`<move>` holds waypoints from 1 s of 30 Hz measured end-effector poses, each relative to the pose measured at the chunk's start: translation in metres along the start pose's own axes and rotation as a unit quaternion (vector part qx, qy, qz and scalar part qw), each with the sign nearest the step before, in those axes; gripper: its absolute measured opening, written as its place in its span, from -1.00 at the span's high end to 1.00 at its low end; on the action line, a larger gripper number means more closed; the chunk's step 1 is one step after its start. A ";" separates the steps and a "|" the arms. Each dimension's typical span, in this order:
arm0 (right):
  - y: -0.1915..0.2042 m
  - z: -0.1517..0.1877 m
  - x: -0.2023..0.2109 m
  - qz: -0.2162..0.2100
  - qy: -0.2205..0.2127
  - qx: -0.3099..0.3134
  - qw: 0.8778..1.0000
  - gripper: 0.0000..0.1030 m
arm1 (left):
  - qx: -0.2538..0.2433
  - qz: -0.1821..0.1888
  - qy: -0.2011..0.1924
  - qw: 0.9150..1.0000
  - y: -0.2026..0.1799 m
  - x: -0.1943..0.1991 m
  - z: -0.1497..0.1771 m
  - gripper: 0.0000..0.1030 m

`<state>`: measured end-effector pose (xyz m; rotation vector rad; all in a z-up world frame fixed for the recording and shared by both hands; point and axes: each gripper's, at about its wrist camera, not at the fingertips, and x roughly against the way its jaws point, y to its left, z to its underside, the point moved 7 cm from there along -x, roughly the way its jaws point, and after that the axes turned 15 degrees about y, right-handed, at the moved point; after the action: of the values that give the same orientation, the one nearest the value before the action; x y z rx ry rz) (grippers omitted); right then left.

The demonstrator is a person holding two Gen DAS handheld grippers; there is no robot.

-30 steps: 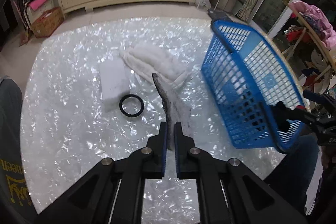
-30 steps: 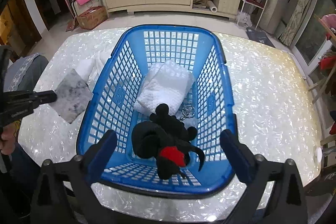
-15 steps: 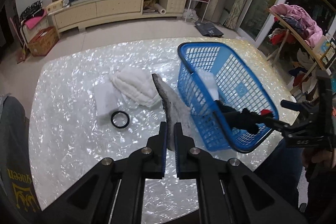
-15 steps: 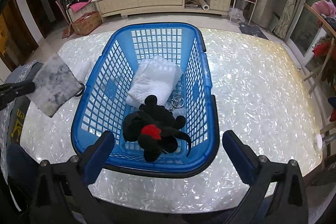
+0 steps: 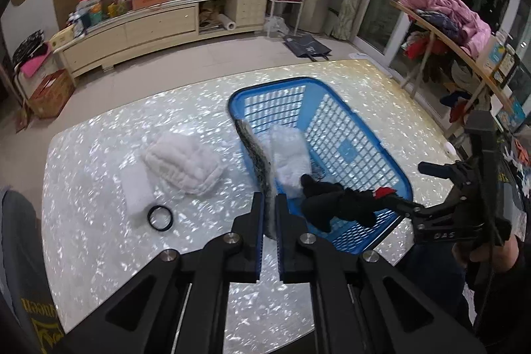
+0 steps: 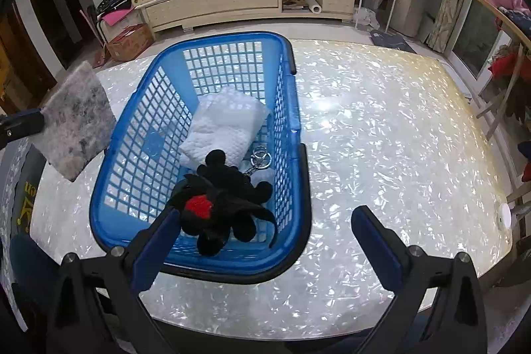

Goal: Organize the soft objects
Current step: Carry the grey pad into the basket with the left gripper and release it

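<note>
Currently a grey mottled pad (image 5: 257,155) is pinched edge-on between the pressed-together left tongs (image 5: 269,221) and is held in the air beside the left wall of the blue basket (image 5: 345,148); from the right wrist it is seen at nine o'clock, clear of the basket rim. Inside the basket a folded white cloth (image 6: 225,128) is lain at the centre, a black plush toy with a red patch (image 6: 222,201) is lain at the six o'clock end, and a metal key ring (image 6: 260,156) is seen between them. The right tongs (image 6: 262,244) are spread wide and empty, the left finger being placed over the near basket rim and the right finger over bare bench (image 6: 381,121). At nine o'clock of the basket, on the bench, a white quilted cloth (image 5: 182,163), a flat white pad (image 5: 134,188) and a black ring (image 5: 160,218) are lain. A cluttered sideboard (image 5: 139,25) is seen at twelve o'clock.
</note>
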<state>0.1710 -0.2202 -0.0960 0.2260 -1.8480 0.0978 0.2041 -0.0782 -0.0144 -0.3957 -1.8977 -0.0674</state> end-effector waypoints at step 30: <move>-0.040 -0.023 -0.008 -0.046 -0.020 -0.035 0.998 -0.99 | -0.078 0.013 0.047 0.996 -0.063 -0.073 -0.092 0.95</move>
<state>0.2027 -0.2547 -0.0988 0.2644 -1.8748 -0.0360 0.2905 -0.1765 -0.0396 -0.5142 -1.8005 -0.2132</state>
